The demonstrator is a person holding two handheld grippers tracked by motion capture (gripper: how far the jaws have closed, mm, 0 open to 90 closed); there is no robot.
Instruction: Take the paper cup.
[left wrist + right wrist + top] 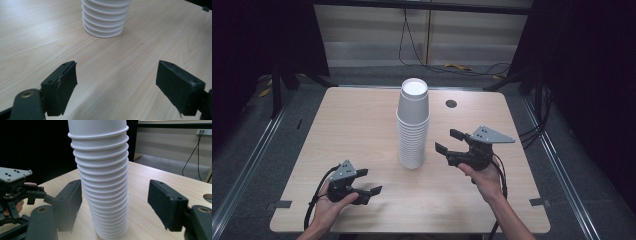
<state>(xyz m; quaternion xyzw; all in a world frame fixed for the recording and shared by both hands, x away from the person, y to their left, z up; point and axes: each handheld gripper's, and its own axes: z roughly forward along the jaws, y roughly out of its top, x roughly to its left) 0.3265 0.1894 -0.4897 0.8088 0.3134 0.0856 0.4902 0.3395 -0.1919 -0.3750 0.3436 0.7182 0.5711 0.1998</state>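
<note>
A tall stack of white paper cups (413, 125) stands upright at the middle of the light wooden table (347, 125). My left gripper (372, 180) rests near the front left edge in a person's hand, open, with nothing between its jaws. In the left gripper view the left gripper (116, 75) points at the foot of the cup stack (105, 20), well short of it. My right gripper (444, 140) is held above the table just right of the stack, open and apart from it. In the right gripper view the right gripper (115, 192) frames the cup stack (102, 182), with the left gripper (17, 185) beyond.
A small round hole (451, 103) sits in the table behind the stack at the right. Black tape marks (537, 202) lie at the front corners. Cables (472, 67) trail on the floor behind the table, and metal rails (557, 155) run along both sides.
</note>
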